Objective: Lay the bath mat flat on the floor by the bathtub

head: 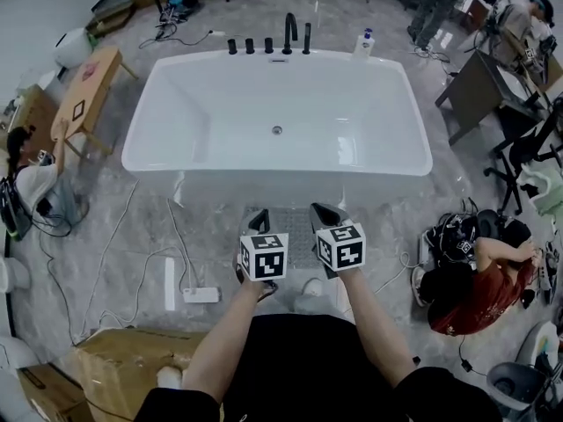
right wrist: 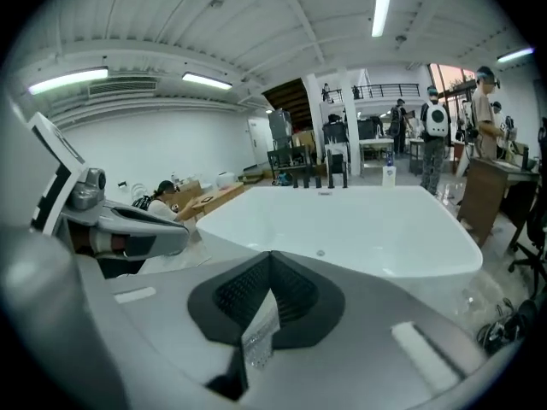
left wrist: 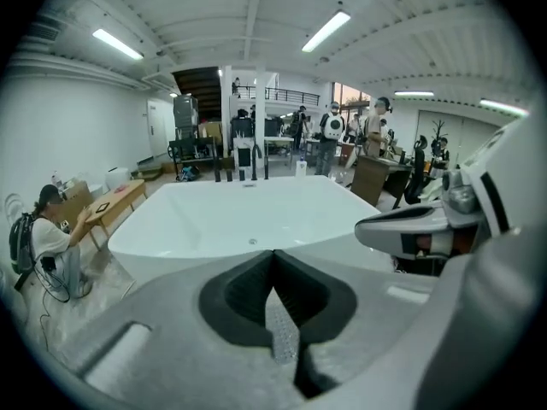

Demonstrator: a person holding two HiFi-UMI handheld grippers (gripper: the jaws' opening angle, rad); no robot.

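- Between the left tongs (head: pixel 257 222) and the right tongs (head: pixel 324 215), the bath mat (head: pixel 297 227) is hanging as a pale, see-through sheet, just short of the bathtub (head: pixel 277 104) ahead and above the floor (head: pixel 132 227).
- Both tongs are pressing fully together, each pinching only a thin strip of the mat's edge.
- In the left gripper view, a narrow pebbled sliver of mat (left wrist: pixel 282 331) is sitting between the dark ribbed pads (left wrist: pixel 244 289). The right gripper view is showing the same, with the sliver (right wrist: pixel 259 336) leaning to one side.
- Risk: with so little edge in each grip, the limp sheet is likely to slip out of one pair of tongs and drop in a heap.
- Risk: if the tongs are not drawn apart while lowering, the mat is probably going to land sagging or folded instead of flat.
- Risk: white cables (head: pixel 106 262) and a power strip (head: pixel 201 295) are lying on the floor left of the tongs, so a mat drifting that way could settle on them.
- Materials: the mat is looking soft, translucent and finely bumped. The tub is smooth, glossy white with rounded corners, and the floor is shiny grey marbled stone, likely slippery.
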